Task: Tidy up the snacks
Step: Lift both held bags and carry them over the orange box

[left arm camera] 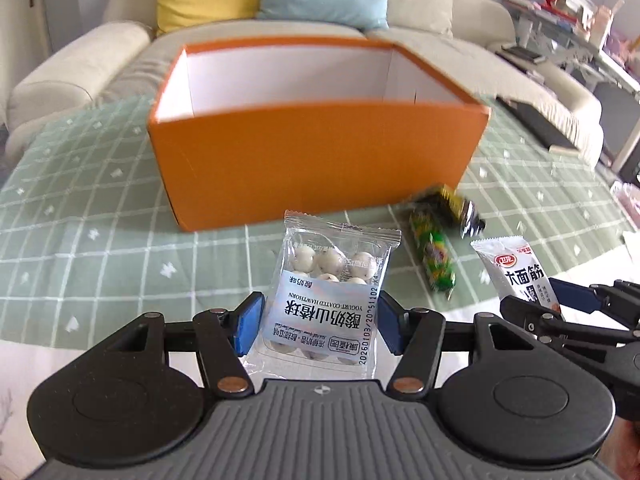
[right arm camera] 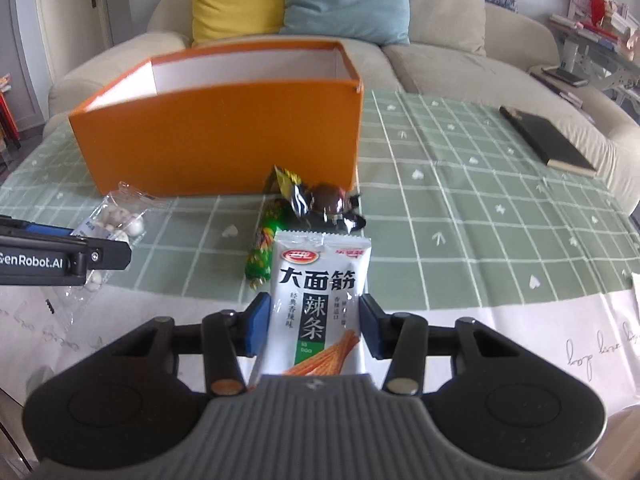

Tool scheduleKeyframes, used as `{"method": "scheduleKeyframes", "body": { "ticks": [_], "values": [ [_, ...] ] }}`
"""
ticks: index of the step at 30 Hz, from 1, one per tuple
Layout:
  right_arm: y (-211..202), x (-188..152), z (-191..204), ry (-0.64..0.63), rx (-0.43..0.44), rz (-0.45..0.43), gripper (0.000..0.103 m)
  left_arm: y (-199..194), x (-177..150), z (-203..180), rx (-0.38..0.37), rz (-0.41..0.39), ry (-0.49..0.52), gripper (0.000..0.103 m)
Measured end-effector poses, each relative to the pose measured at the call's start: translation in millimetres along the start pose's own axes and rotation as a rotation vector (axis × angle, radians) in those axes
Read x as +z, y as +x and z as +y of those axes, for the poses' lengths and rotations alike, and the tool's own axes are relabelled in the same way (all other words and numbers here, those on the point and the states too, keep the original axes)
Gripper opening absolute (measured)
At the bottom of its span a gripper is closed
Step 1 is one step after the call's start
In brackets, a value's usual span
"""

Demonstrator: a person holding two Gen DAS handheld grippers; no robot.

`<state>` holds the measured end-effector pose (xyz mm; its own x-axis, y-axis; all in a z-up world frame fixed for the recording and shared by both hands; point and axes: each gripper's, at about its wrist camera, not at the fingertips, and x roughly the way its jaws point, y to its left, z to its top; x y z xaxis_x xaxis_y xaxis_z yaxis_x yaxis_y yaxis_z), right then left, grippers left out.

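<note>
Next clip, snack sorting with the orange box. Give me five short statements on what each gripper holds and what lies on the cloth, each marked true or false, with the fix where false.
1. The left gripper grips a clear packet of white yogurt-coated hawthorn balls. True.
2. The right gripper is empty. False: it grips a white spicy-strip packet.
3. The orange box has its lid on. False: it is open on top, its white inside showing.
4. A green wrapped snack lies on the checked cloth before the box. True.
5. A black book lies inside the box. False: it lies on the cloth, apart from the box.
</note>
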<state>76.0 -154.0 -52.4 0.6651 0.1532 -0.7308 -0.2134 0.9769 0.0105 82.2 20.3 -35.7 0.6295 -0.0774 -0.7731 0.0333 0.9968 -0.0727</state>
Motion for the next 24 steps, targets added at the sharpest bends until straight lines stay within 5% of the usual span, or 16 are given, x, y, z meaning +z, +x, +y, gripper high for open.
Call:
{"method": "scheduleKeyframes", "body": {
  "ticks": [12, 24],
  "values": [
    [-31.4, 65.7, 19.2, -0.100, 0.093, -0.153, 0.045, -34.5, 62.2, 5.2, 0.005, -0.099, 0.008, 0.068],
    [1.7, 174.5, 30.6, -0.201, 0.119, -0.211, 0.045, -11.0, 145.2, 17.0, 0.050, -0.148, -0.006, 0.068]
  ]
}}
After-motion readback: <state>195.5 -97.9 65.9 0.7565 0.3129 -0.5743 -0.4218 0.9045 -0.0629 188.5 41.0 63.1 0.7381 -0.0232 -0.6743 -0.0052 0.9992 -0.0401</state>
